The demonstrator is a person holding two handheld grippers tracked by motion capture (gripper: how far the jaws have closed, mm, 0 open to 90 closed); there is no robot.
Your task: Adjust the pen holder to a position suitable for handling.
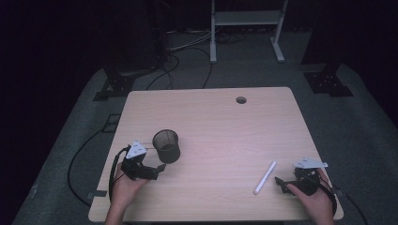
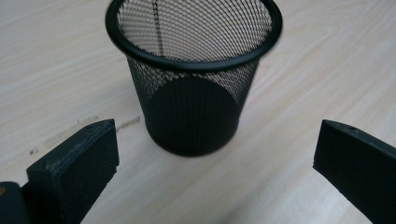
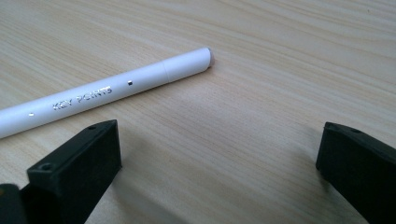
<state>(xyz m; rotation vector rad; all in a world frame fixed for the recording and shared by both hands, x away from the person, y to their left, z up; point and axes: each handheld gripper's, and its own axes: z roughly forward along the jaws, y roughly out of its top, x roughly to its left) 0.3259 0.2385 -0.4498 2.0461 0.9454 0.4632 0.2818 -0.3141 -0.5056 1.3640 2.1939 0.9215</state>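
Your left tongs (image 1: 159, 169) sit at the lower left of the high view, jaws spread wide and holding nothing; the black mesh cup (image 1: 166, 146) stands upright just beyond them, apart from both jaws; in the left gripper view the mesh cup (image 2: 192, 74) fills the upper centre, above the gap between the jaws. Your right tongs (image 1: 280, 183) rest at the lower right of the surface (image 1: 216, 117), jaws likewise wide apart and empty; the white pen (image 1: 265, 177) lies flat just left of them, untouched; in the right gripper view the pen (image 3: 107, 91) crosses the upper left, lettered "KEY POINTS".
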